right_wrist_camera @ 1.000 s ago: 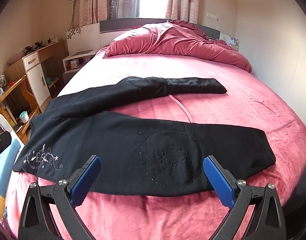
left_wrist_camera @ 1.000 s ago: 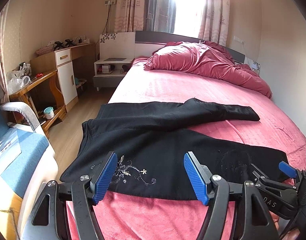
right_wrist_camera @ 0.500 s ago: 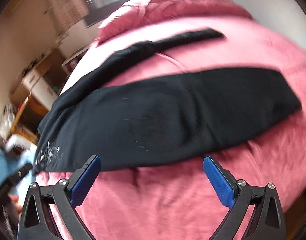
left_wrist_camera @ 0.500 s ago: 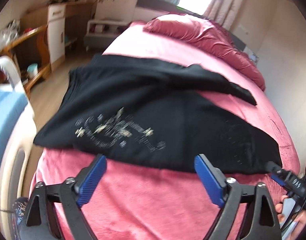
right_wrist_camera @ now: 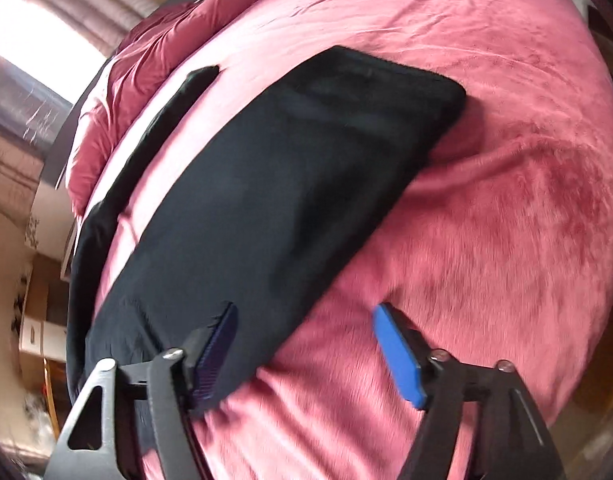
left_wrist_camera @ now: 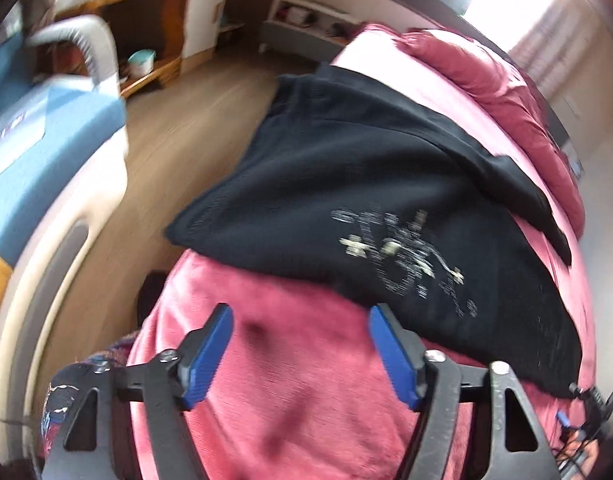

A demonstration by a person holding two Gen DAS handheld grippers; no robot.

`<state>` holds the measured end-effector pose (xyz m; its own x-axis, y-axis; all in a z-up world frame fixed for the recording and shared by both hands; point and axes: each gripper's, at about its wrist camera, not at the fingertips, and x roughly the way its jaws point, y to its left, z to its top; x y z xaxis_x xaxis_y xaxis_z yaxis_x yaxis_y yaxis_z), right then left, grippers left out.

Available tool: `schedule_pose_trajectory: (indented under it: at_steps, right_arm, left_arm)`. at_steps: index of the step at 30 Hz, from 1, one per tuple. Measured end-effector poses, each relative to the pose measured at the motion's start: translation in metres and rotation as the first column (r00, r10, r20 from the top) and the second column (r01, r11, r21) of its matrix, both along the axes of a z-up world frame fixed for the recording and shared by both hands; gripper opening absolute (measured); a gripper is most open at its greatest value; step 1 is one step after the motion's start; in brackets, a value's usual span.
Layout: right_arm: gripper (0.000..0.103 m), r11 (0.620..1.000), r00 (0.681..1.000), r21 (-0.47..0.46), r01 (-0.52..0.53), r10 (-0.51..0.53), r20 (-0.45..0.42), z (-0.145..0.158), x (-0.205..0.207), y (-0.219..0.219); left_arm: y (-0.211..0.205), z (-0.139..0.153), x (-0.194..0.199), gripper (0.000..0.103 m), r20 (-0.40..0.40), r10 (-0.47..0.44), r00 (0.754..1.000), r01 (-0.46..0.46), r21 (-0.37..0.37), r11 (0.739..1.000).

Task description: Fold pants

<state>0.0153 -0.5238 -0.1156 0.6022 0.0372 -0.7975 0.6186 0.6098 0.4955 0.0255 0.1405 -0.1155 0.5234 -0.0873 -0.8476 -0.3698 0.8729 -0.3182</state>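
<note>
Black pants [left_wrist_camera: 366, 184] lie spread flat on the pink bed [left_wrist_camera: 290, 392], legs apart, with pale embroidery [left_wrist_camera: 406, 256] near the waist. My left gripper [left_wrist_camera: 300, 354] is open and empty, low over the bedding just short of the pants' near edge by the waist. In the right wrist view the near leg [right_wrist_camera: 290, 184] runs away to its cuff. My right gripper [right_wrist_camera: 306, 350] is open and empty, its left finger [right_wrist_camera: 216, 354] over the leg's near edge, its right finger [right_wrist_camera: 398, 354] over bare bedding.
A crumpled red duvet [right_wrist_camera: 146, 64] lies at the head of the bed. Left of the bed are wooden floor [left_wrist_camera: 178, 128], a blue and white chair [left_wrist_camera: 46, 152], a wooden desk [left_wrist_camera: 146, 32] and a low white shelf [left_wrist_camera: 306, 16].
Both grippers have dropped and tilted toward the bed: the left swung toward the waist end, the right toward the near leg. Both stay open. The pants have not moved.
</note>
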Motion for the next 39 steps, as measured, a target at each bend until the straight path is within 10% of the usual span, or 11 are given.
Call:
schedule_pose_trajectory:
  at_steps: [9, 19, 25, 30, 39]
  right_arm:
    - [0.046, 0.999, 0.999, -0.036, 0.02, -0.021, -0.034, -0.003, 0.018, -0.016]
    - [0.044, 0.999, 0.999, 0.012, 0.044, -0.044, -0.027, -0.007, 0.014, -0.031]
    - [0.027, 0.999, 0.999, -0.021, 0.03, -0.031, -0.045, -0.001, 0.018, -0.031]
    - [0.013, 0.998, 0.999, -0.059, -0.004, 0.001, -0.039, 0.013, 0.017, -0.033]
    - [0.009, 0.978, 0.994, -0.191, -0.078, 0.062, -0.088, 0.036, 0.007, -0.028]
  left_arm:
    - [0.025, -0.015, 0.027, 0.049, -0.02, 0.089, 0.996, -0.092, -0.19, 0.977]
    - [0.033, -0.001, 0.002, 0.05, 0.051, 0.212, 0.976, -0.18, -0.361, 0.915]
    - [0.033, -0.008, 0.04, 0.05, -0.015, 0.21, 0.978, -0.202, -0.35, 0.915]
    - [0.027, 0.004, 0.045, 0.009, -0.017, 0.183, 0.983, -0.181, -0.285, 0.941]
    - [0.026, 0.043, 0.014, 0.006, 0.022, 0.077, 0.997, -0.072, -0.188, 0.979]
